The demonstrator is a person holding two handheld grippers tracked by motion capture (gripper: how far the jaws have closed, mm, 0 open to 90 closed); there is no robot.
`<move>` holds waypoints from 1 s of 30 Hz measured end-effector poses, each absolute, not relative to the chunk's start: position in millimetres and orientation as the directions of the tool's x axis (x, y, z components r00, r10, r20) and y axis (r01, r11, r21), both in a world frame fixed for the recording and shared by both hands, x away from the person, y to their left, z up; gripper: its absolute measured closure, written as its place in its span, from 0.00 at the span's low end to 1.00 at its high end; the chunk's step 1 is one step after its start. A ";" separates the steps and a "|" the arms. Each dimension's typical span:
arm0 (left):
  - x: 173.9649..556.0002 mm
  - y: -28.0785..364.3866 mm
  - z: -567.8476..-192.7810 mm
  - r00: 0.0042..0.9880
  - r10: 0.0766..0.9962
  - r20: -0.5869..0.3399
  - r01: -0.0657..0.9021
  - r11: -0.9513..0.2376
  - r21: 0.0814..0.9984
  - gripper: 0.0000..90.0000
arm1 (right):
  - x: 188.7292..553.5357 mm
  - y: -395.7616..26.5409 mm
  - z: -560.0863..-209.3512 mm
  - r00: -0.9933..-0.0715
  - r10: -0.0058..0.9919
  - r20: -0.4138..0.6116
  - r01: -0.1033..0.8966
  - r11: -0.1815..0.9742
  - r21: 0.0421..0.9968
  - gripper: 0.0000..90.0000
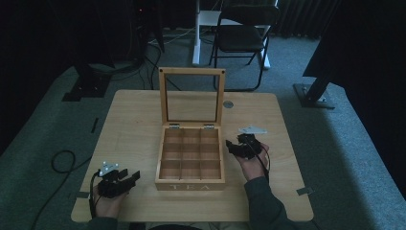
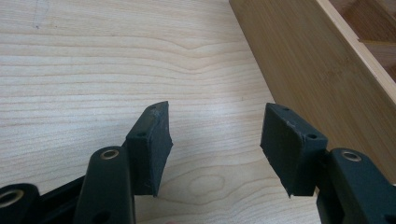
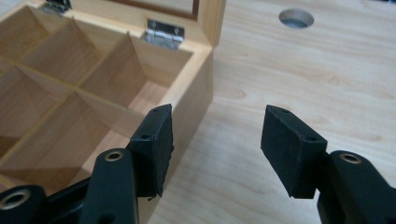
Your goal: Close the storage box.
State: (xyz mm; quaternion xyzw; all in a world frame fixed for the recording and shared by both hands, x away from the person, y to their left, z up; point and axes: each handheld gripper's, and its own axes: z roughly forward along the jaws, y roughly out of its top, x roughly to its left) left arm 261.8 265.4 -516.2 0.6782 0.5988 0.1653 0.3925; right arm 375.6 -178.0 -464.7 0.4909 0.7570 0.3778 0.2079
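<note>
So: tea box (image 1: 190,160) sits mid-table, front edge toward the person, "TEA" lettering facing the near side. Lid (image 1: 192,97) is fully up, standing roughly upright on its two rear hinges (image 3: 163,31), glass pane showing table through it. Judging from that, the opening step looks done. All compartments that show are bare wood, nothing loaded, so if filling is the job, none of it has started; no tea bags or other stock visible on the table.

Right gripper (image 1: 239,146) is just beside the box's right wall, about level with the middle row. In the right gripper view its jaws stand apart with nothing between them: one pad (image 3: 154,149) over the box's right rim, the other over bare table. Released, holding nothing, not touching the box as far as I can tell.

Left gripper (image 1: 119,181) is near the front-left corner of the box, apart from it. Left gripper view: jaws spread, empty, box side wall (image 2: 322,79) running past on the right, table (image 2: 93,70) underneath. Also released.

Further out: round hole (image 1: 228,104) in the tabletop right of the lid, folding chair (image 1: 242,33) beyond the far edge, cable (image 1: 60,160) on the floor at left.

Read: lid open, both tongs free, box empty.
</note>
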 end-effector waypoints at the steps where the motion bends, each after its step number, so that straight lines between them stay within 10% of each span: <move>1: 261.8 265.4 -516.2 0.228 0.942 -0.246 0.682 0.025 0.730 0.48 | 376.4 -177.2 -462.4 -0.434 0.899 0.054 0.581 0.233 0.780 0.48; 30: 262.4 265.1 -517.1 0.229 0.942 -0.247 0.685 0.025 0.728 0.48 | 439.8 -160.2 -435.2 -0.504 0.860 0.080 0.497 0.213 0.841 0.52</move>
